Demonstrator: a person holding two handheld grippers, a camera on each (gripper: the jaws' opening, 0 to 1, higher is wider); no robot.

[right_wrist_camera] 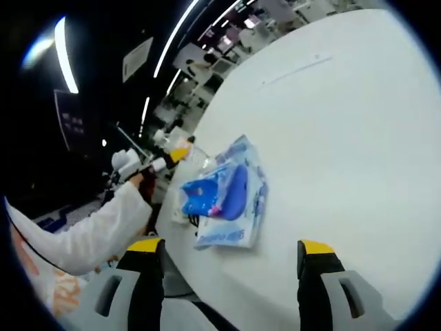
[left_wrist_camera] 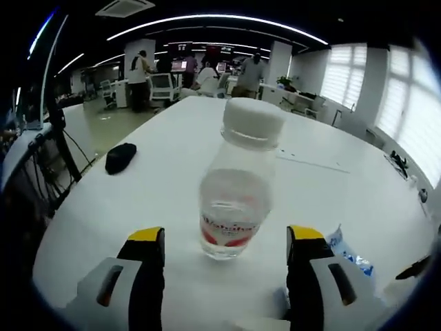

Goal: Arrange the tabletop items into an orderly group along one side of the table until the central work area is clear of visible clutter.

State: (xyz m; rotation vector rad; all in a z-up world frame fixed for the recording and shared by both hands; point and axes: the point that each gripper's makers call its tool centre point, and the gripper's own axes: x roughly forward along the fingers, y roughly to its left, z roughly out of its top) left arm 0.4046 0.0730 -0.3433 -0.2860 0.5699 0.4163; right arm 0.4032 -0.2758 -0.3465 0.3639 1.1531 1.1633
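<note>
The water bottle (left_wrist_camera: 236,186), standing between the wide-open, empty left gripper (left_wrist_camera: 226,252), should be clasped low and squarely (the right gripper (right_wrist_camera: 231,265) likewise gapes empty).

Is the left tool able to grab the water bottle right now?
Probably yes: the left tool is open, and the water bottle stands upright on the table just ahead of the jaws, nothing between.

My left gripper (left_wrist_camera: 226,276) stands with fingers (left_wrist_camera: 147,276) spread wide, the clear plastic bottle with white cap (left_wrist_camera: 238,189) upright between and beyond them on the white counter (left_wrist_camera: 331,200). Small black object (left_wrist_camera: 120,157) far left.
</note>
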